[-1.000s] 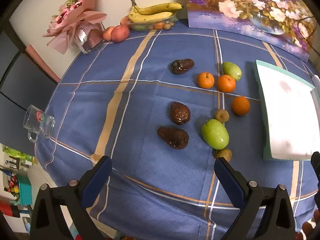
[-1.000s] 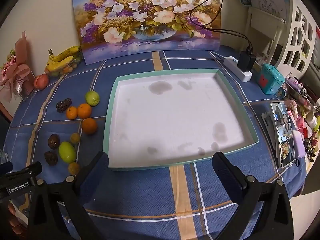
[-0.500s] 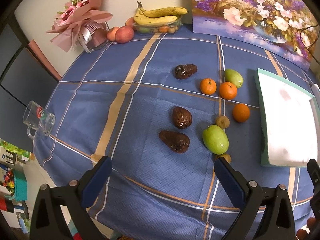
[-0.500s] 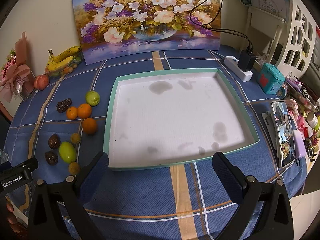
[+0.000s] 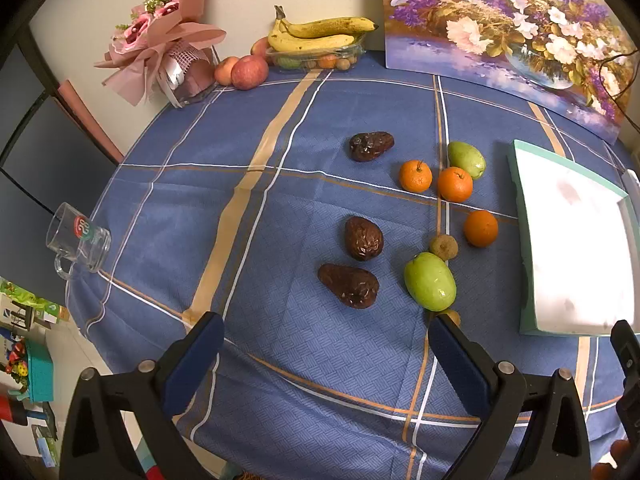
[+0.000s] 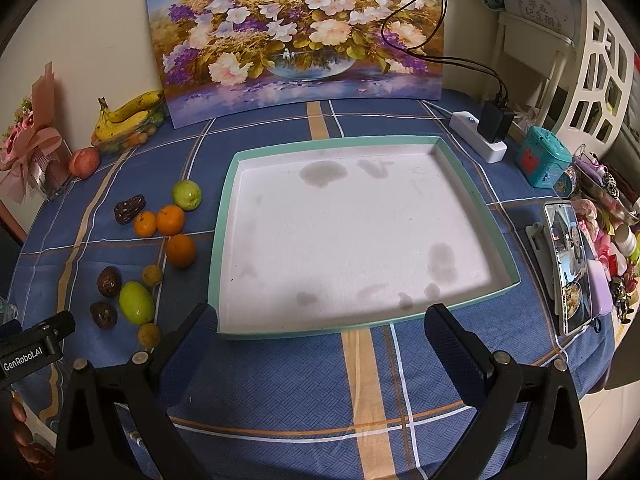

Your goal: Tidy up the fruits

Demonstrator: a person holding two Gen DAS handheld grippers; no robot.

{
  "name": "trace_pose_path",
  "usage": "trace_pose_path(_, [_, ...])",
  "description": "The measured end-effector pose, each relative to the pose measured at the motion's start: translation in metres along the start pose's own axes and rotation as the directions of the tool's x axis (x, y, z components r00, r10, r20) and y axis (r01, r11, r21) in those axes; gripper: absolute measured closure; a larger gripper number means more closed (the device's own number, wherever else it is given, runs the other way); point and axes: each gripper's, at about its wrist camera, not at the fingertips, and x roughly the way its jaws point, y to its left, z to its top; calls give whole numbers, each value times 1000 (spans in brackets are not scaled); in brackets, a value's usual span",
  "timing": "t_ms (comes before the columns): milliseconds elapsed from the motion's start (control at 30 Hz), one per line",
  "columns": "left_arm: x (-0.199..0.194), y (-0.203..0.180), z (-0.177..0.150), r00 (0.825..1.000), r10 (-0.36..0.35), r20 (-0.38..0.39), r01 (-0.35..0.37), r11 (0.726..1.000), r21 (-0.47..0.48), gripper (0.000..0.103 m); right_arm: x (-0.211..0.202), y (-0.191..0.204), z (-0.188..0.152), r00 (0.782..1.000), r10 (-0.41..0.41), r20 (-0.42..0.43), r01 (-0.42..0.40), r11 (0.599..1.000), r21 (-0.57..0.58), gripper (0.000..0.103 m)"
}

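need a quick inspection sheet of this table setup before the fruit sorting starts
surface: blue plaid tablecloth over the table, flat where visible.
job's things: teal-rimmed tray holds no fruit, its white floor stained; three oranges, two green fruits, three wrinkled dark fruits and small brownish fruits lie loose on the cloth beside it.
clutter: bananas, apples, bouquet, glass mug, phone, teal box.
grippers: left claw open, empty; right claw open, empty, at the tray's near edge.
cables: black cable runs to a power strip.
surroundings: flower painting against the wall.
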Motion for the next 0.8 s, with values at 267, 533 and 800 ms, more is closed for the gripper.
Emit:
trace_pose_path(267, [0, 0, 0, 1000, 0, 0, 0, 1000, 0, 0, 1, 1, 0, 1000, 6, -5, -6, 1000, -5, 0])
trace_pose_path(533, [0, 0, 0, 1000, 0, 1, 0, 1000, 0, 0, 1, 0, 1, 1000, 7, -10, -7, 1000, -8, 0])
trace_pose_path(800, [-3, 0, 2, 1000, -3, 9, 3, 1000, -1, 0, 1, 0, 1, 1000, 6, -9, -7, 1000, -9, 0])
